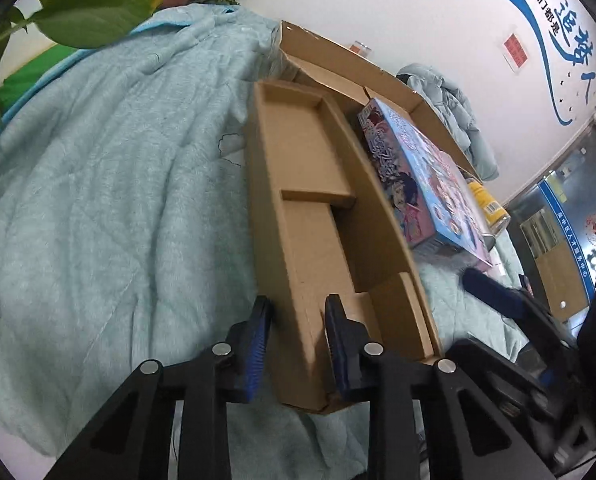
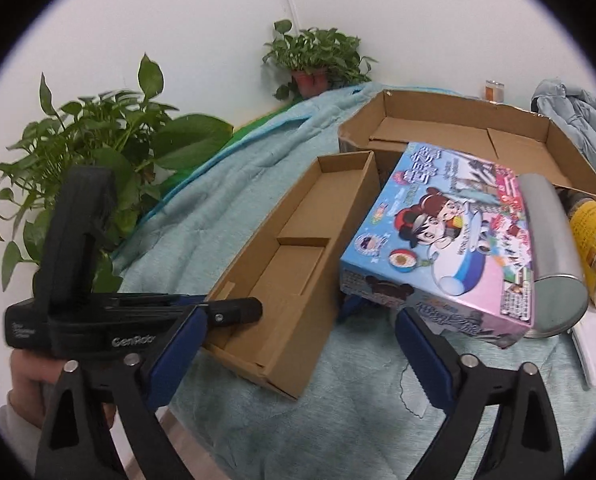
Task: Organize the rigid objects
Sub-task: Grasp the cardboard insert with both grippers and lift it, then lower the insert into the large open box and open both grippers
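- Pale teal quilted blanket (image 2: 258,184) is spread over the whole working surface, and a white wall is seen behind it.
- Two cardboard trays are counted. One narrow cardboard tray (image 2: 294,248) lies in the middle of the blanket, with one low divider across its inside. One wide cardboard tray (image 2: 537,152) lies behind it, near the wall.
- One colourful cartoon box (image 2: 437,240) is seen just beside the narrow tray, on its right in the right wrist view; its far end leans on the edge of the wide tray.
- One silver cylinder (image 2: 553,256) lies touching the right side of the cartoon box, and one yellow-labelled bottle (image 2: 591,240) lies just beyond it.
- Two potted plants are seen by the wall: one large plant (image 2: 98,152) at the left and one small plant (image 2: 317,60) further back.
- One pale blue jacket (image 2: 577,124) is heaped at the far right.
- The left gripper (image 1: 298,320) is closed on the near side wall of the narrow tray, one pad outside and one inside.
- The right gripper (image 2: 298,344) is held wide open above the blanket, in front of the narrow tray and the cartoon box; nothing is gripped by it.
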`<state>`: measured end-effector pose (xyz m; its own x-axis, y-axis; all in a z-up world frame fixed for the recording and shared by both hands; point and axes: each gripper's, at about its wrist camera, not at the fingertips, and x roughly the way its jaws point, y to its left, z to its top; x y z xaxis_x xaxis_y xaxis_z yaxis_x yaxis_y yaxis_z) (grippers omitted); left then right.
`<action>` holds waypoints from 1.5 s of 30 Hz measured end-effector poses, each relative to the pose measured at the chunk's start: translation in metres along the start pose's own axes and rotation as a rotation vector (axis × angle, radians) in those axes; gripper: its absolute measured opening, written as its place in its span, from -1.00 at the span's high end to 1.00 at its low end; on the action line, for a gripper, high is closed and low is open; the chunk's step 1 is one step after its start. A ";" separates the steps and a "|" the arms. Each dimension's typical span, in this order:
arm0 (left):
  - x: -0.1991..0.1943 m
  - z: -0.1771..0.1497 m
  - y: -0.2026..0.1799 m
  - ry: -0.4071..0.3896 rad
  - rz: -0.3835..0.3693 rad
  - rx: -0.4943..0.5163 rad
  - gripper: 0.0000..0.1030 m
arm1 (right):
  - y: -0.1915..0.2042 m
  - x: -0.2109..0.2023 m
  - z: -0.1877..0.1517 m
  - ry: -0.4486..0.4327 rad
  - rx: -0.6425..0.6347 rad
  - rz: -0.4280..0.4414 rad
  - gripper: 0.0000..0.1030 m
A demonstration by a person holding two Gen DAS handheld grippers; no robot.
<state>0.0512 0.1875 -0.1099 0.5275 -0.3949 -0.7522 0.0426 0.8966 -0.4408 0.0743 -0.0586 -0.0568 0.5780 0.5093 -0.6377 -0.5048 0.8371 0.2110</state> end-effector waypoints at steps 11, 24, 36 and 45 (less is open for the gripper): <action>-0.012 -0.017 -0.010 0.010 0.031 0.018 0.51 | 0.012 0.014 -0.005 0.125 -0.047 -0.055 0.16; -0.060 -0.018 -0.035 -0.127 0.125 0.071 0.58 | 0.031 -0.001 0.005 0.040 -0.111 -0.007 0.42; -0.100 0.089 -0.126 -0.285 0.112 0.297 0.58 | -0.007 -0.050 0.086 -0.210 -0.109 -0.085 0.42; -0.067 0.225 -0.173 -0.289 0.120 0.334 0.57 | -0.059 -0.021 0.188 -0.150 -0.099 -0.122 0.42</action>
<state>0.1991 0.1039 0.1270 0.7586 -0.2551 -0.5996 0.2131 0.9667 -0.1416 0.2120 -0.0809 0.0833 0.7241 0.4356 -0.5348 -0.4813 0.8745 0.0606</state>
